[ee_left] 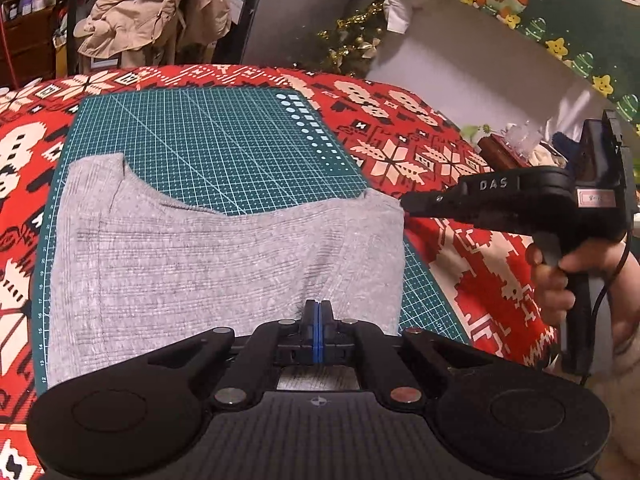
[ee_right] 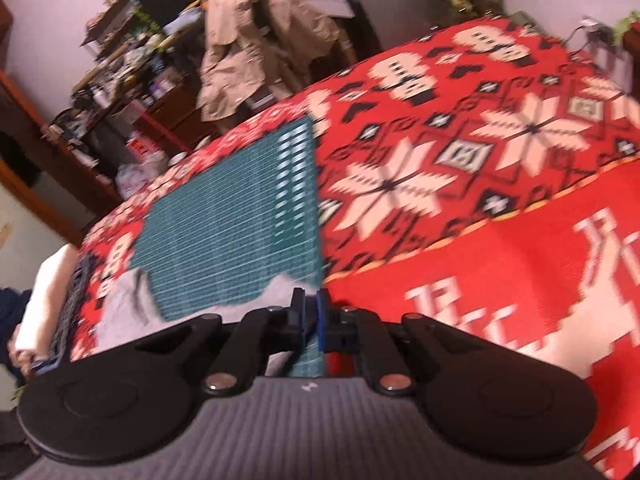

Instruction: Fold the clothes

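Surface: a red patterned cloth [ee_left: 404, 136] covers the table, with a green cutting mat [ee_left: 208, 144] laid flat on it.
Room: a beige coat [ee_left: 156, 12] hangs behind the table; cluttered shelves [ee_right: 120, 64] stand to its left in the right wrist view; tinsel [ee_left: 352, 36] and a green Christmas-print cloth [ee_left: 552, 16] show at the back right.
Garment: a grey knitted garment [ee_left: 200, 264] lies flat on the near half of the mat, its far edge dipping in a curve between two raised corners.
Left gripper: the left gripper [ee_left: 318, 312] has its fingers pressed together on a pinch of the garment near its near edge, right of middle; the knit puckers toward the tips.
Right gripper: the right gripper [ee_right: 310, 308] has its fingers close together with a narrow gap; its tips sit at the garment's far right corner, and whether they pinch the fabric I cannot tell.
Left view only: the right gripper from the side, held by a hand [ee_left: 560, 280], its tips at the garment's corner.
Right view only: blurred; the shelves and a white sleeve [ee_right: 44, 296] at the far left.
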The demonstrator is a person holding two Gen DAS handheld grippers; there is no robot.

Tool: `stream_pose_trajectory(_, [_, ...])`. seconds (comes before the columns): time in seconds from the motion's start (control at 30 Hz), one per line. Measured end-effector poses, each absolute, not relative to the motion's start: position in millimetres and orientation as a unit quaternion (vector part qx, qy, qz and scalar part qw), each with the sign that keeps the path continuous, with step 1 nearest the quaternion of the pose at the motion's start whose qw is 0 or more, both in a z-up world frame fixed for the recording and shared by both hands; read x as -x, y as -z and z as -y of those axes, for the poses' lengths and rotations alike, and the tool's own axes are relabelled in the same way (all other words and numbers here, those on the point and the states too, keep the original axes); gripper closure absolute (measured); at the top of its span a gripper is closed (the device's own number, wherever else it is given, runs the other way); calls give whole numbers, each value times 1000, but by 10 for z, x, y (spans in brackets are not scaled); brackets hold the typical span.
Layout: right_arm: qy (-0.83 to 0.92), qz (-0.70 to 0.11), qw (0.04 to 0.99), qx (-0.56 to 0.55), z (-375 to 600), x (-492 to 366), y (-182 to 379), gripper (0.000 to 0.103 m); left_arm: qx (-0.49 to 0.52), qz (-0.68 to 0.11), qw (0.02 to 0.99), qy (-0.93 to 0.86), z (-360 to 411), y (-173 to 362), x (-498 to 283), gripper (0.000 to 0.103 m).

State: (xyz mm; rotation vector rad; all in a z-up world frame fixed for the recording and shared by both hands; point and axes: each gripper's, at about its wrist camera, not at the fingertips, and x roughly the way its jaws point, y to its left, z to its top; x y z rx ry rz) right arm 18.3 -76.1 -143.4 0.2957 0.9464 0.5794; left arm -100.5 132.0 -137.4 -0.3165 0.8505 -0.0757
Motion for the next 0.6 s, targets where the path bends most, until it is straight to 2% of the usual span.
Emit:
stream_pose_trajectory(0.1, [-288, -444, 832, -168, 841, -180, 1380, 97, 151, -397, 904, 54, -1285, 1294, 1001, 102])
stream_pose_trajectory(0.23, [-340, -451, 811, -154, 671, -20, 1341, 97, 157, -383, 906, 90, -1179, 1258, 895, 101])
stream_pose_trajectory(0.43, [-362, -477, 785, -156, 511, 143, 1506, 97, 160, -405, 894, 101, -1083, 1467, 779, 101])
stream_pose_trajectory(0.5, [-362, -477, 783, -167, 548, 138, 1551, 101, 165, -406, 893, 103, -1097, 1477, 830, 101])
stream_pose_trajectory(0.6, [-356, -469, 788, -181, 612, 82, 1565, 101, 166, -409, 892, 101, -1112, 1467, 925, 101])
